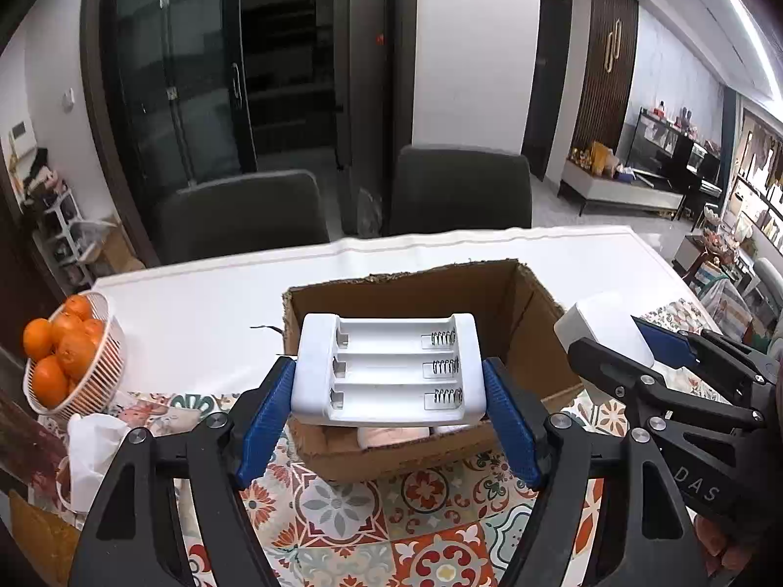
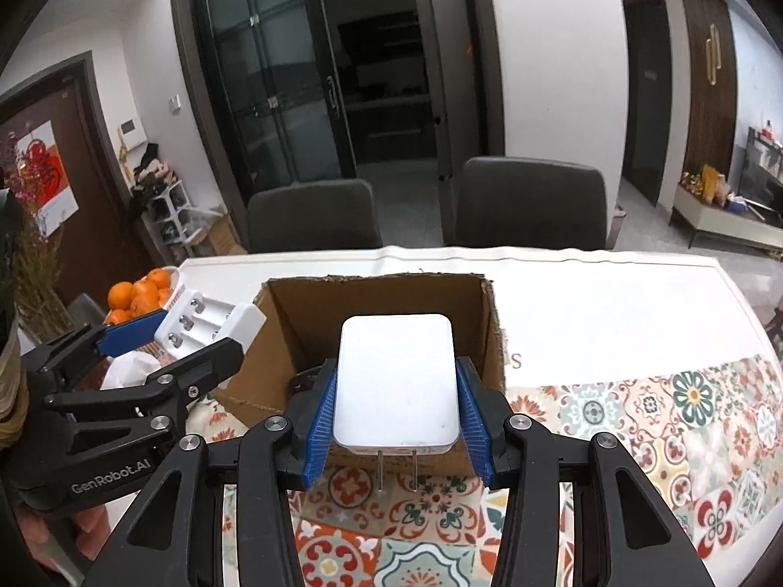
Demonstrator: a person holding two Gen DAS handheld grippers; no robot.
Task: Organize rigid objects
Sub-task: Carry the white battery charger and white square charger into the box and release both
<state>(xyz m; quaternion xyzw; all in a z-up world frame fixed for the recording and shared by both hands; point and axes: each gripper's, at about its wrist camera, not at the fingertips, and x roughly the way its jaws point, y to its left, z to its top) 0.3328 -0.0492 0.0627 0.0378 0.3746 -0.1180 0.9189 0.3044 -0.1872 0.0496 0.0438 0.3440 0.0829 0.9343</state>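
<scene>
My left gripper point(image 1: 390, 381) is shut on a white battery holder point(image 1: 386, 372) with three empty spring slots, held above the near edge of an open cardboard box point(image 1: 533, 303). In the right wrist view my right gripper point(image 2: 397, 391) is shut on a white plug adapter point(image 2: 397, 381), its two metal prongs pointing toward the camera, over the same box point(image 2: 372, 303). The left gripper point(image 2: 171, 337) and its battery holder point(image 2: 205, 323) show at left in the right wrist view. The right gripper point(image 1: 651, 357) with the adapter point(image 1: 607, 327) shows at right in the left wrist view. Something pale lies in the box under the holder.
A white basket of oranges point(image 1: 63, 352) stands at the table's left, with crumpled white material point(image 1: 95, 450) beside it. The box rests on a patterned tile cloth point(image 2: 660, 420) over a white table point(image 1: 205, 313). Two grey chairs point(image 2: 528, 200) stand behind the table.
</scene>
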